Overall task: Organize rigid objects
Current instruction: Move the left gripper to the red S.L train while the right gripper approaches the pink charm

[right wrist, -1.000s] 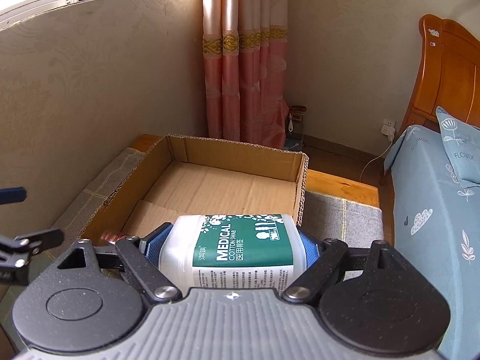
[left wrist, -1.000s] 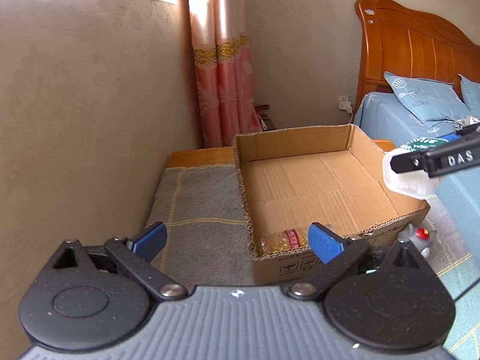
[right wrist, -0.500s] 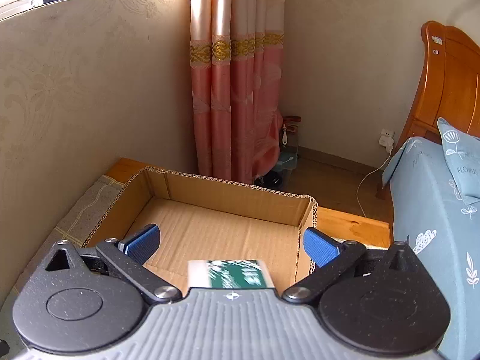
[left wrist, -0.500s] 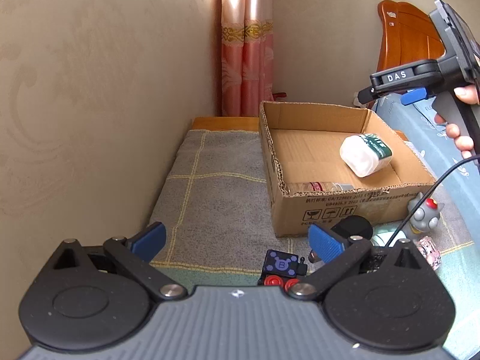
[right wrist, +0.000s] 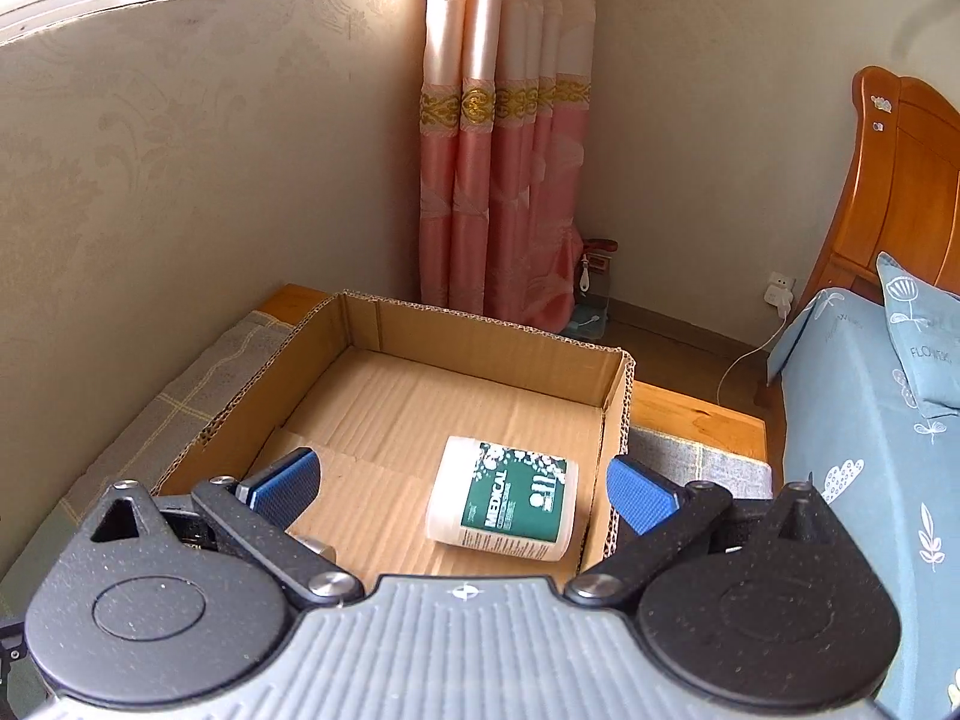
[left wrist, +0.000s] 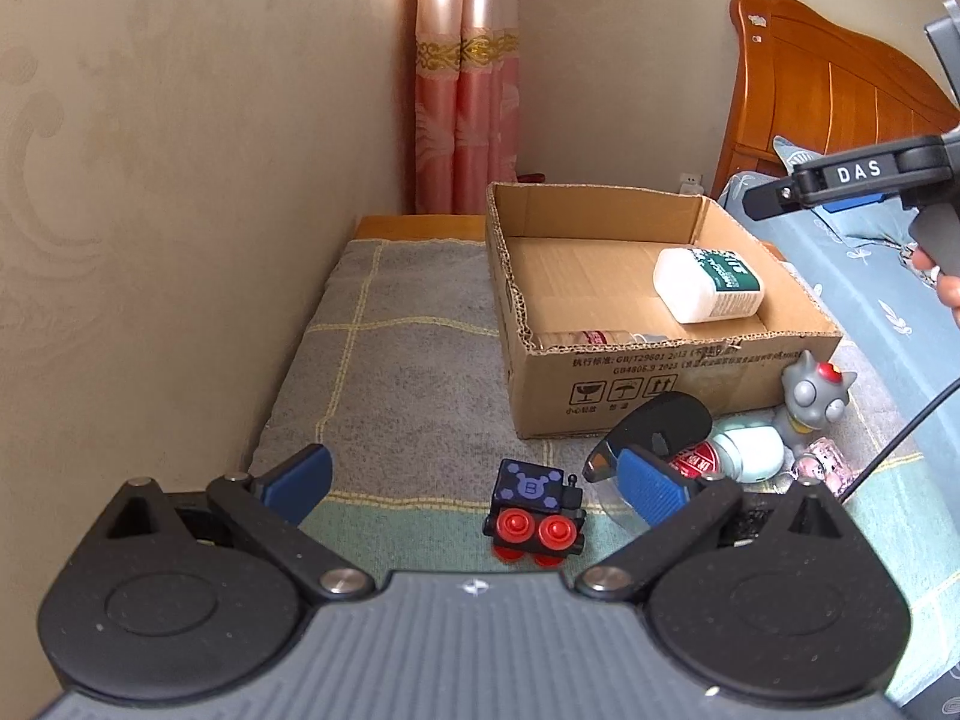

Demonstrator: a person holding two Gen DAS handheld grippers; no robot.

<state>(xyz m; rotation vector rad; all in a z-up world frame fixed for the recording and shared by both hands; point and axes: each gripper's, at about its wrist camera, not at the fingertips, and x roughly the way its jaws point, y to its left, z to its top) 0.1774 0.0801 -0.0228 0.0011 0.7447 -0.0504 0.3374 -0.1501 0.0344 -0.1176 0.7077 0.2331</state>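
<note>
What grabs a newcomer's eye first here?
Probably the open cardboard box on the grey mat, with the green-labelled cotton swab jar lying on its side inside. Next, the toy train in front of the open left gripper, with more toys clustered by the box's front right corner.

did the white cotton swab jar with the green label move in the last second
Yes. The white jar with the green label left the right gripper and now lies on its side on the cardboard box floor.
</note>
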